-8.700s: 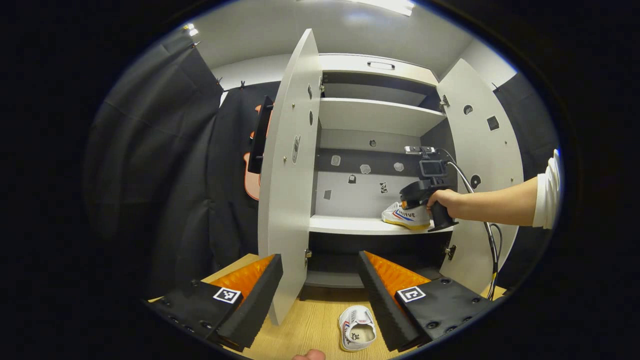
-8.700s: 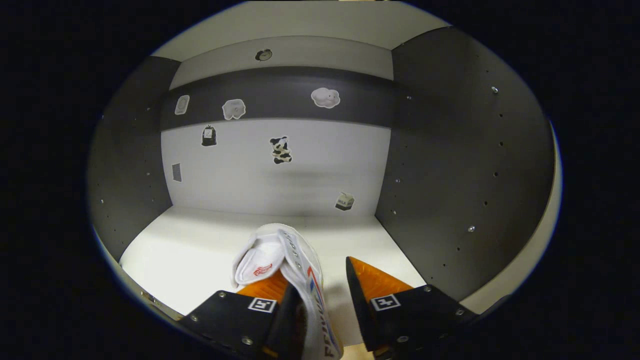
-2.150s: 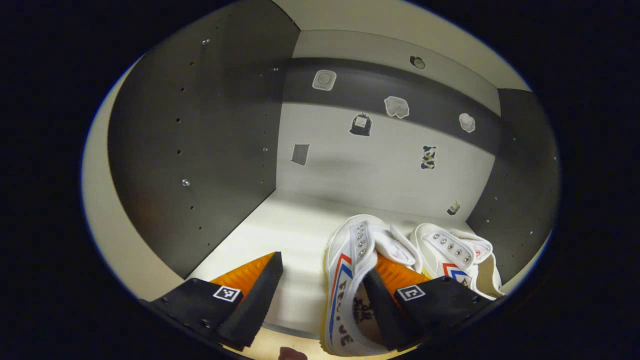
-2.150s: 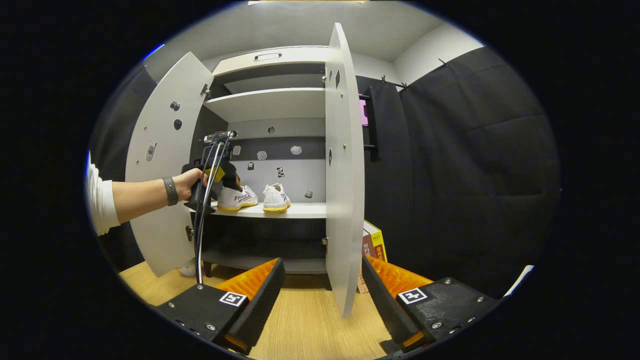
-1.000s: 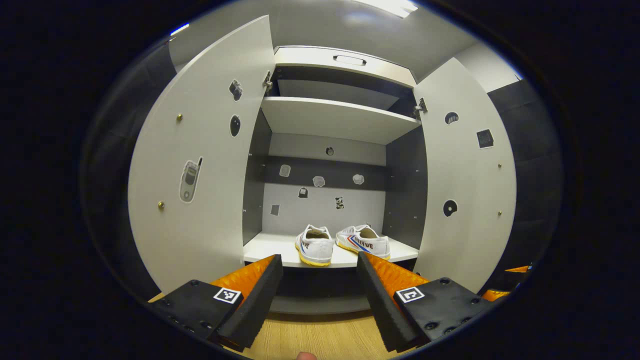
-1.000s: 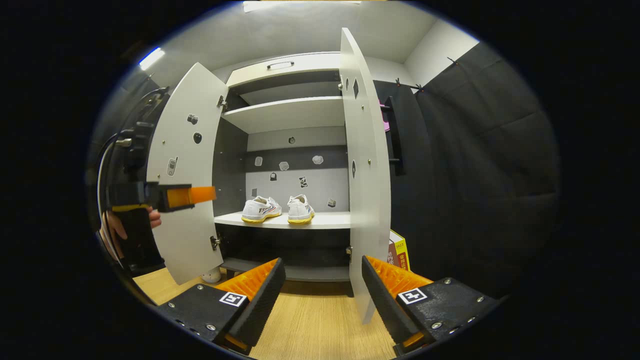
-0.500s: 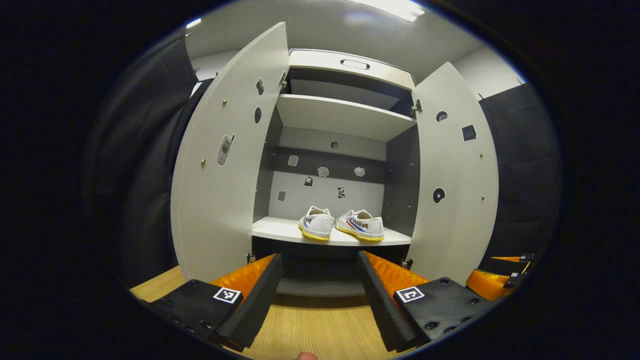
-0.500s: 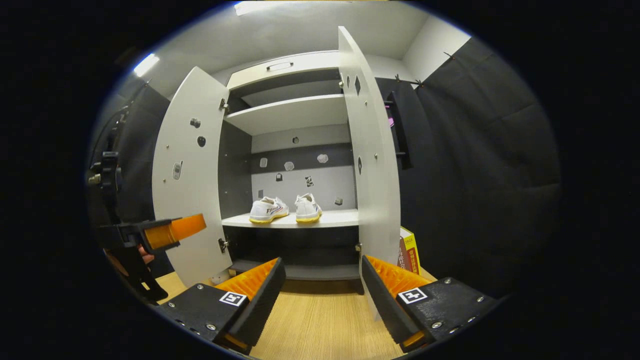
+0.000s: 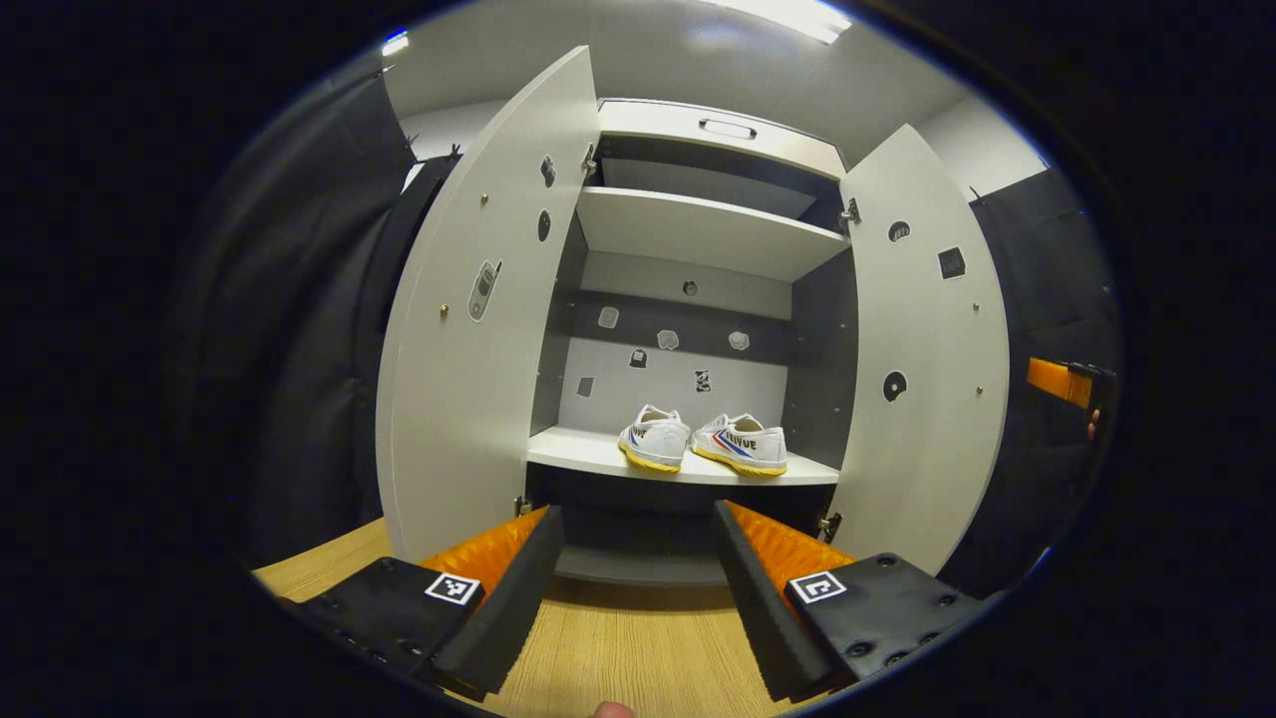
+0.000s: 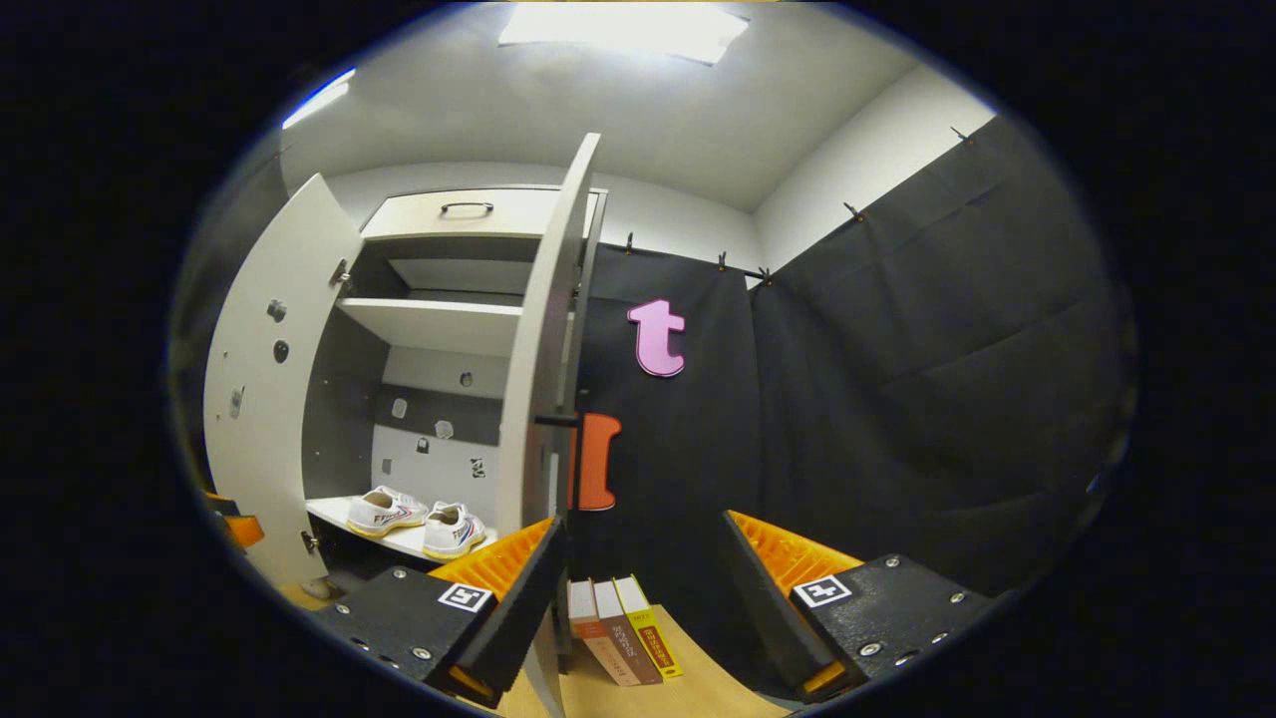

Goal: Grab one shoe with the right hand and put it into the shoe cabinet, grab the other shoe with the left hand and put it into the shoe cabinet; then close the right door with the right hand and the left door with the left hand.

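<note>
Shoes point(image 9: 703, 444) on shelf — both tongs point(image 9: 638, 588) gaping.

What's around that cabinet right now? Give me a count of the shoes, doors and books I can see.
Shoes: 2, a left shoe and a right shoe, side by side on the shelf.
Doors: 2, the left door and the right door, both open.
Books: 3, standing on the floor beside the cabinet.
Total: 7.
</note>
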